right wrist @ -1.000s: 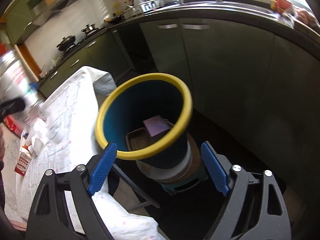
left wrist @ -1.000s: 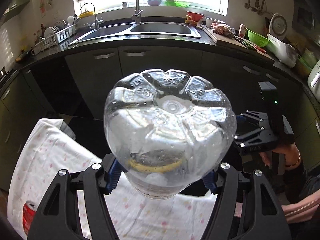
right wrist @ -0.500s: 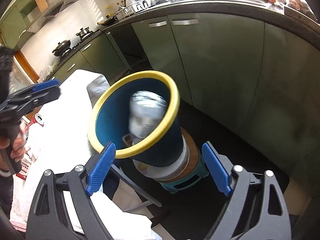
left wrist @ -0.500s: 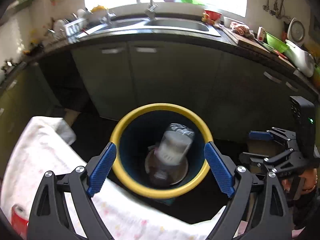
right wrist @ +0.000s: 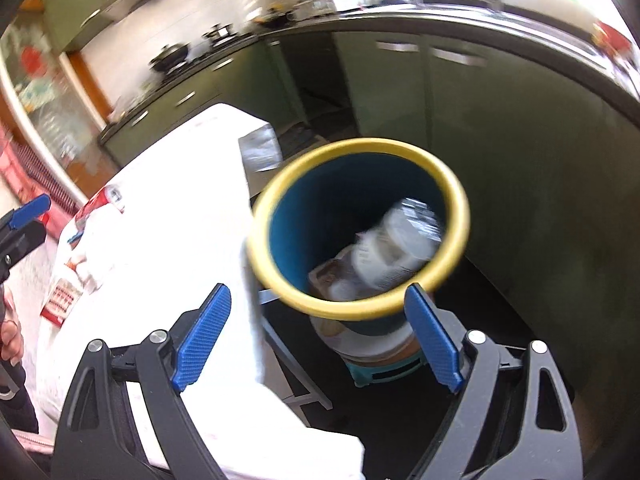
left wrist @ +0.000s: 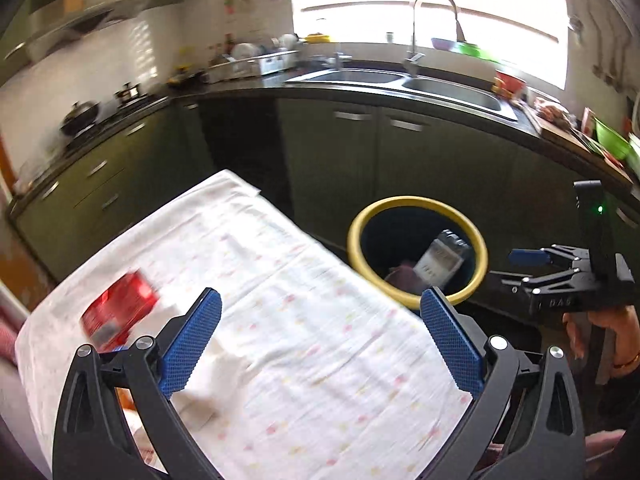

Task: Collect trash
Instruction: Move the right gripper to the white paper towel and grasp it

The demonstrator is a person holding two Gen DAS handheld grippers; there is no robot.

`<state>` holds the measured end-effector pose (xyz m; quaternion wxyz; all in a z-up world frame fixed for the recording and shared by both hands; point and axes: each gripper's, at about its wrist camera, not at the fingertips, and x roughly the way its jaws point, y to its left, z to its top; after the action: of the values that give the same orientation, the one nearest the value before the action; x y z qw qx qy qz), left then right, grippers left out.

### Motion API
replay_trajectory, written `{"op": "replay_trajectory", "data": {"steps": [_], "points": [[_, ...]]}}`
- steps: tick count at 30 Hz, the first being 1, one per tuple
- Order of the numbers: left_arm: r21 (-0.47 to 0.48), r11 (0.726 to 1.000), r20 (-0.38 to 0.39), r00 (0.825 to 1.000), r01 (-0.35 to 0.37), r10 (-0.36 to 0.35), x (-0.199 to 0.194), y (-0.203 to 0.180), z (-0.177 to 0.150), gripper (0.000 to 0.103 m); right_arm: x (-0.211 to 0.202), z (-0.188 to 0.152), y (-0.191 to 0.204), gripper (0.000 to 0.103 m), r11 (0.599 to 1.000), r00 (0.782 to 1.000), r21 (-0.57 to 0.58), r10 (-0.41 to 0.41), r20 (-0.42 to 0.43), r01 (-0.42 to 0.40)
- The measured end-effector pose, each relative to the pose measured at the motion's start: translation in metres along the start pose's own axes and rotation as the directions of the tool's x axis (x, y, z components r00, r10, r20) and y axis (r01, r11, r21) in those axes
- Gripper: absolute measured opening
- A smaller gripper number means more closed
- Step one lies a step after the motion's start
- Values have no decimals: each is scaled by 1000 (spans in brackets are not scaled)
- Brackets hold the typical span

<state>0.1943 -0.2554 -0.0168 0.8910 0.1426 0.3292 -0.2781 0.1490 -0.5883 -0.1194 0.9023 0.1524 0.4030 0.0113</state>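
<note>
1. Left wrist view: left gripper (left wrist: 318, 330) is hanging over the cloth-covered tabletop (left wrist: 304, 360); its jaws are opening, spread wide, nothing between them, only bare cloth below.
2. A red can (left wrist: 120, 310) is lying on the cloth, blurred, just left of the left blue pad and near the tabletop's left edge.
3. The bin (left wrist: 418, 254), dark blue with a yellow rim, is sitting just past the tabletop's right edge, rim close to the cloth; a clear plastic bottle (left wrist: 442, 258) is lying inside it, tilted, beside some pinkish scrap.
4. Right gripper (left wrist: 560, 270) is showing at the far right, beyond the bin, a hand (left wrist: 600, 332) on its grip; a dark open gap is lying between it and the bin.
5. Dark cabinet fronts and the sink counter (left wrist: 400, 80) are standing behind the bin, with free floor between.
6. Right wrist view: right gripper (right wrist: 320, 334) is pointing down at the bin (right wrist: 356, 220); jaws released and wide, empty, framing the bin's near rim without touching it.
7. The bottle (right wrist: 394, 250) is resting inside against the right wall, blurred, on other rubbish.
8. The bin is standing on a small teal stool (right wrist: 384, 370); the cloth edge (right wrist: 248, 272) is hanging right beside the rim's left side.
9. The can (right wrist: 105, 200) is lying far left on the cloth near the left gripper's blue tip (right wrist: 30, 210); dark floor is open to the bin's right.
</note>
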Motion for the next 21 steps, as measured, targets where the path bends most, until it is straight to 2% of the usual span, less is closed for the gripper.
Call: {"op": "replay_trajectory", "data": {"steps": [3,6,10,15,17,19,21], "points": [[-72,997,3,999,-42,42,-22,39,-27,98,5,9,37,84,996,1000,-85,21,-12,-22],[-174,980,7,995,-101,104,-48,82,-58,98,13,20,82,84,982,998,-179,56,-26,-59],[-296,936,-2,980,-189,197,-85,138,-102,98,27,29,146,84,944,989,-297,132,-64,-145],[-399,873,-23,955,-281,297,-122,181,-154,98,54,29,228,84,863,964,-430,224,-143,-264],[-424,855,-29,948,-299,318,-131,193,-169,98,66,23,256,84,836,959,-471,225,-171,-281],[-446,843,-33,947,-300,319,-136,200,-180,98,74,15,283,82,792,949,-525,238,-206,-312],[-458,838,-36,948,-297,316,-140,206,-189,98,78,8,301,81,753,956,-590,217,-197,-292]]}}
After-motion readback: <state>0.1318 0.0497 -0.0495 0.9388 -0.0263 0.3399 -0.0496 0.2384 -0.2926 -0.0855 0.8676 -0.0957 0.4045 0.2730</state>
